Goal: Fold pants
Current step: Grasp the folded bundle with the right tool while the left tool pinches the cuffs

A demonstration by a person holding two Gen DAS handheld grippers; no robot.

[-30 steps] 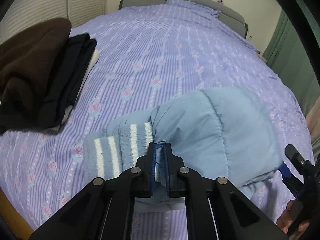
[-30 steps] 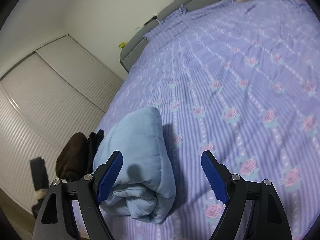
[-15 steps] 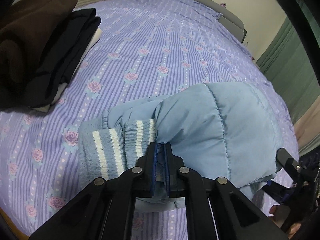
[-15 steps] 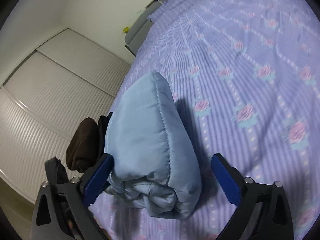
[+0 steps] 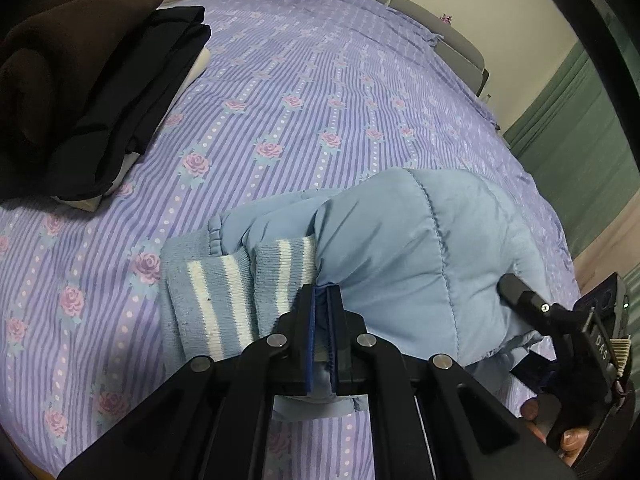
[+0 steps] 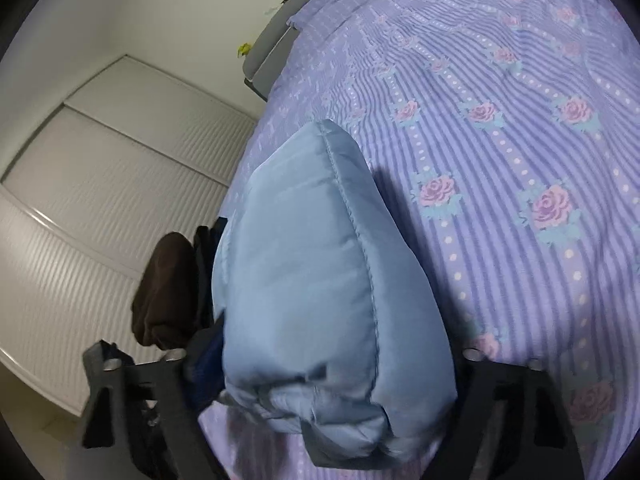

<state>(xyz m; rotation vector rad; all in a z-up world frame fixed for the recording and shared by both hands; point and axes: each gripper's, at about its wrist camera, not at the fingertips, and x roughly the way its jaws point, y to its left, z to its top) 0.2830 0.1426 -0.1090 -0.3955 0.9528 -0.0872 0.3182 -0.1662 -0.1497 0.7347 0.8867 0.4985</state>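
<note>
The left gripper has its blue pads pressed together on a thin layer of pale blue fabric at the near edge of the quilted pants, just beside the striped knit cuffs that stick out of the bundle to its left. The right gripper straddles the other end of the same bundle; its jaws are closing around the padded roll, with the fabric between them, but whether the pads press on it yet is hard to tell, since the right one is hidden behind the cloth. The pants lie at the near edge of the bed, already doubled over into a thick, compact packet, so the folding looks nearly finished; what seems left is a last tuck or squaring of the loose layers at the near end, then setting the packet down or carrying it off. To the left, well apart, a stack of dark folded garments with a brown fleece on it sits near the bed's side. The spread between is bare, so nothing appears to block the way there.
</note>
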